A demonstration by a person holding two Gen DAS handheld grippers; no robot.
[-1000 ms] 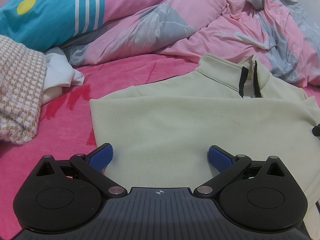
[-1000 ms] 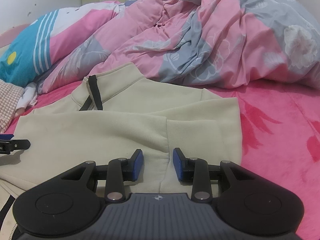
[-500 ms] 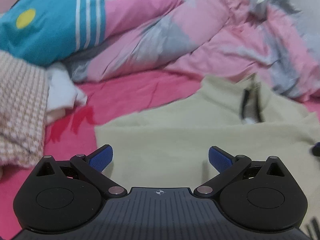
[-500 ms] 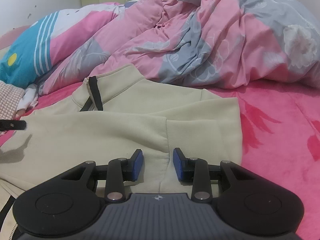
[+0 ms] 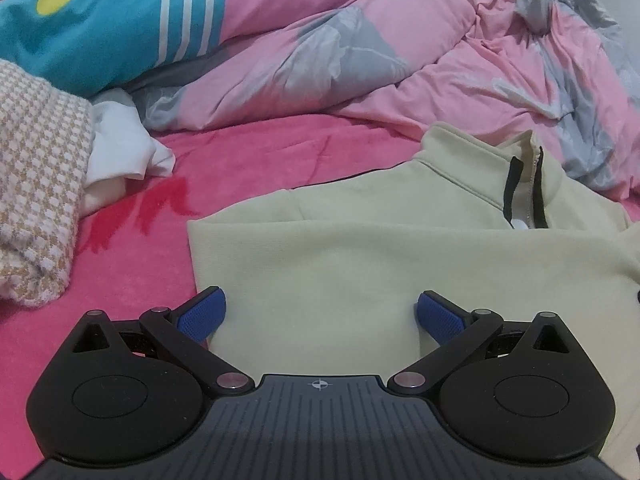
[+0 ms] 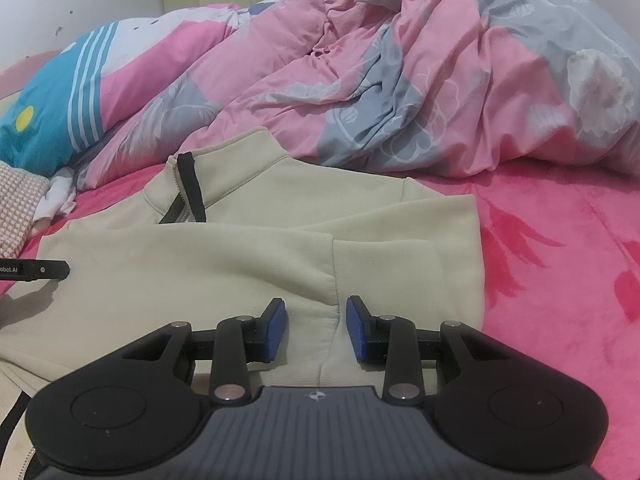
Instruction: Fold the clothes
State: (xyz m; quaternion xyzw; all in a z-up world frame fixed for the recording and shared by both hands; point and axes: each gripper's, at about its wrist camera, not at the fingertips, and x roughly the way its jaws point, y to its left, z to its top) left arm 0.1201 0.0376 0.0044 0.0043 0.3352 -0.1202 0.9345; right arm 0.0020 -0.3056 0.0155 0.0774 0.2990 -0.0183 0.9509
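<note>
Since the cream pullover [image 6: 248, 264] lies flat on the bed [image 6: 560, 248] with both sleeves folded in, grippers sit at its near hem: left gripper [image 5: 318, 316] spread wide, right gripper [image 6: 316, 326] part-open astride a crease, pinching nothing, likely to lift the hem towards the collar [image 5: 520, 184].

Open pink bedsheet [image 6: 560, 264] lies at three o'clock of the cream sweatshirt [image 6: 248, 264], free for a gripper to pass. At twelve o'clock the rumpled pink-and-grey duvet [image 6: 420, 88] banks up against the collar and closes that side. At nine o'clock a narrower strip of sheet stays clear before the checked knit bundle [image 5: 36, 184] and white cloth [image 5: 120, 140] block the way.
</note>
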